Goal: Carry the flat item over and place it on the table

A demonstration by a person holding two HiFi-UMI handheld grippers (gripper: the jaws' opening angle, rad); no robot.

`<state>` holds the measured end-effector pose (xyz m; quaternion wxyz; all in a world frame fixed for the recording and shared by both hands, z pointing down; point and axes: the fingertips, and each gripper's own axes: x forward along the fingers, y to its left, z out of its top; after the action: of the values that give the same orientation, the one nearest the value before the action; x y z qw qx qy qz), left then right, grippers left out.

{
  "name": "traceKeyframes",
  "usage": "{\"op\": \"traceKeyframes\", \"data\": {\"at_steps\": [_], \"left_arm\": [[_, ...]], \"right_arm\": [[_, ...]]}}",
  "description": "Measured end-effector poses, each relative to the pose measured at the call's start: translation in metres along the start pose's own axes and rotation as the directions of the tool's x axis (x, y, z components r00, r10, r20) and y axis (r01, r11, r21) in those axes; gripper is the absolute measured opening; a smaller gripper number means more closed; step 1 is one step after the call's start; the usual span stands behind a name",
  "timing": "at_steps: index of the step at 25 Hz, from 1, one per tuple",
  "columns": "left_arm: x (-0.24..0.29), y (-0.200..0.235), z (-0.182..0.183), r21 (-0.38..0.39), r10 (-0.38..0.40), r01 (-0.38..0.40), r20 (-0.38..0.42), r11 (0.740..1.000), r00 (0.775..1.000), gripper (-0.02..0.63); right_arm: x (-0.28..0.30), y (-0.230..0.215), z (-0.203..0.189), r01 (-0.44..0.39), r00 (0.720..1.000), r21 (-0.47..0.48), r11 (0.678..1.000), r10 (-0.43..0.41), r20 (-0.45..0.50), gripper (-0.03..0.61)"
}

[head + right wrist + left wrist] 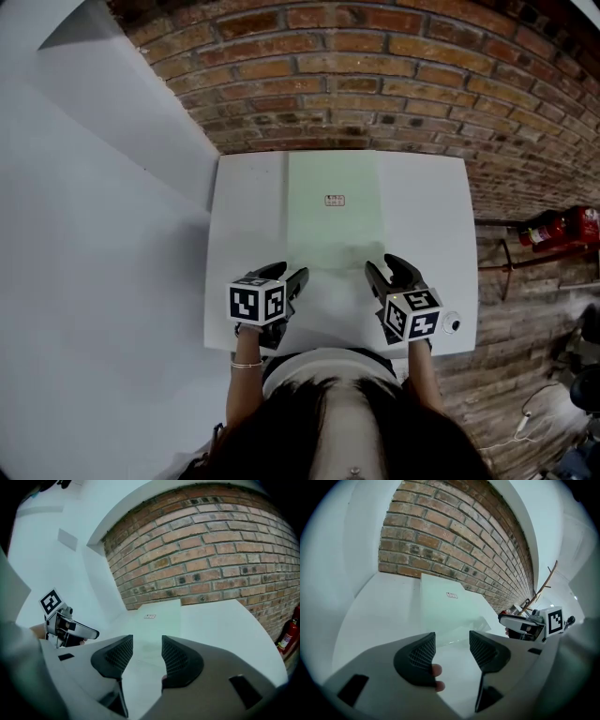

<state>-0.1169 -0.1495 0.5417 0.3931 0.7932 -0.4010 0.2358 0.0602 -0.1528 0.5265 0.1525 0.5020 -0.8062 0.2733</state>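
Against the brick wall [375,75], the white table [431,244] bore the pale green, thin flat plastic sheet [335,225] at mid-frame; it looked light, floppy and slick, so your left gripper [289,275] and right gripper [386,269], both part-open and empty just below it, would best have pinched its near corners.

The left gripper [452,643] hangs over the white tabletop [379,616] with its two dark ribbed jaws apart and nothing pressed between them. A person's fingertips [437,671] show beside the left jaw. Beyond the jaws lies a pale green flat sheet in crinkled clear wrap [450,613], reaching to the tabletop's far edge at the red brick wall [454,536], with a small label [451,595] near that edge. The right gripper [508,620], with its marker cube [554,619], is over the tabletop's right side.
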Motion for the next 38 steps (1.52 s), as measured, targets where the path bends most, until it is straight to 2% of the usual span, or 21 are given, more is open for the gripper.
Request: {"op": "traceKeyframes", "data": {"at_steps": [7, 23, 30, 38], "left_arm": [[-0.012, -0.006, 0.000, 0.018, 0.022, -0.023, 0.053, 1.000, 0.998, 0.198], [-0.031, -0.027, -0.007, 0.045, 0.015, -0.021, 0.119, 0.999, 0.993, 0.140], [-0.040, -0.043, -0.009, 0.068, 0.022, -0.034, 0.159, 0.997, 0.987, 0.109], [-0.054, -0.066, -0.021, 0.079, 0.023, -0.039, 0.190, 0.996, 0.982, 0.084]], "right_arm": [[-0.010, 0.009, 0.004, -0.004, 1.000, -0.029, 1.000, 0.005, 0.027, 0.163], [-0.037, 0.026, 0.003, -0.019, 0.998, -0.069, 0.997, 0.023, 0.052, 0.104], [-0.061, 0.026, 0.002, -0.002, 0.997, -0.084, 0.996, 0.009, 0.076, 0.081], [-0.090, 0.034, -0.002, -0.021, 0.994, -0.104, 0.994, 0.032, 0.107, 0.064]]}}
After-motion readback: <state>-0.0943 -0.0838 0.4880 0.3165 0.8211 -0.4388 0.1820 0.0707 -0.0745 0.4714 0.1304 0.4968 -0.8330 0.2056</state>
